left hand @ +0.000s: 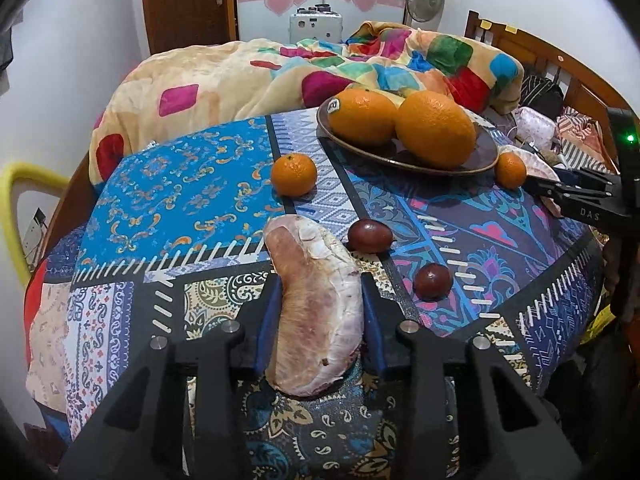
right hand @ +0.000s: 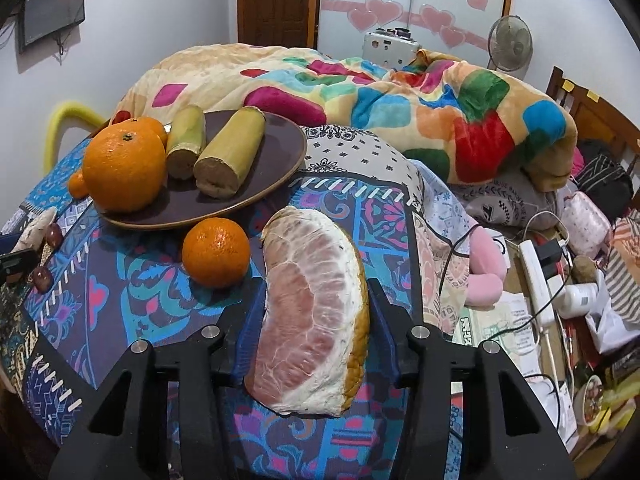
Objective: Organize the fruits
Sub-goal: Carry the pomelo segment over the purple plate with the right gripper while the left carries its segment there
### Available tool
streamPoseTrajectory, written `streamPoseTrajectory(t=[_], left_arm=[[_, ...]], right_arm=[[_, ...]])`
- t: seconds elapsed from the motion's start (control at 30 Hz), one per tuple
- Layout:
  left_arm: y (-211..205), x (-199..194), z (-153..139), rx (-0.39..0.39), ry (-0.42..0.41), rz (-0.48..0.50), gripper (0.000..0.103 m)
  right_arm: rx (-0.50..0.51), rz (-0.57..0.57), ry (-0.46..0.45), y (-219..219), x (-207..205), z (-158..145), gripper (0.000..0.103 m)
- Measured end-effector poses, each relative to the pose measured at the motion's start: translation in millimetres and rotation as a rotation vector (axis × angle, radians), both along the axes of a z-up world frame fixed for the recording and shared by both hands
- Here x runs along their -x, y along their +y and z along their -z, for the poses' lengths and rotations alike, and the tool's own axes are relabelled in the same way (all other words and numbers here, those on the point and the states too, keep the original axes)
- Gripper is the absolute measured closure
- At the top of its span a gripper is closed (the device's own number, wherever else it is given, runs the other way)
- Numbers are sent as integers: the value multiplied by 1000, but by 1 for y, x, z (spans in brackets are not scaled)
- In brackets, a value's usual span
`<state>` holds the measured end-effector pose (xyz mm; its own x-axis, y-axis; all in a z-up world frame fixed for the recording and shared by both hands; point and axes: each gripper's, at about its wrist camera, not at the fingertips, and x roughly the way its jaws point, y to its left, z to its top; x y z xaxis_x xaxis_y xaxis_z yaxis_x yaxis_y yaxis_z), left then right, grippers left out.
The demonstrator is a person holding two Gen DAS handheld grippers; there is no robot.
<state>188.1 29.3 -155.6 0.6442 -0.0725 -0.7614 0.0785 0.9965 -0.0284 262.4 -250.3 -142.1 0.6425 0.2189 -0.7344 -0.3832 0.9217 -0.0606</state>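
Two crescent pomelo wedges, pithy: left gripper (left hand: 320, 320) fingers clamp membrane-covered one (left hand: 316, 304); right gripper (right hand: 316, 320) fingers clamp pink-fleshed one (right hand: 312, 308).

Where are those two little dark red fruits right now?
In the left wrist view, the two dark red fruits lie on the patterned cloth, just right of the pomelo wedge held by the left gripper.

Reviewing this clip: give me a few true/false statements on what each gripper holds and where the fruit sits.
1. Both grippers hold a pomelo wedge. True: left gripper on left wedge, right gripper on right wedge.
2. The plate is empty. False: big oranges and cane pieces lie on it.
3. Both small oranges sit on the plate. False: near orange and far orange lie on the cloth.
4. Two dark fruits lie on the cloth. True.
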Motion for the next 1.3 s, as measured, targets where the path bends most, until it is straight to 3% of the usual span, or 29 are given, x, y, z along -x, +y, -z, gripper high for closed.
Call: streamPoseTrajectory(t=[0.13,0.27,0.5,0.83,1.3], left_arm=[[-1,5,-13,-15,-34,-2,79],[2,5,-21,-12,-33,-17,82],[3,10,-33,13,-54,-27,82],[-6,8,-73,24,-145,-9,82],[-38,-35,-109,26,-238,67,82]], right_arm=[[-18,6,5,-5,4,-2,58],[-35,14,5,-10,8,-5,58],[-65,18,-29,-16,18,-22,58],[-99,-1,-115,-11,31,-60,58],[-121,-63,-193,22,19,-87,58]])
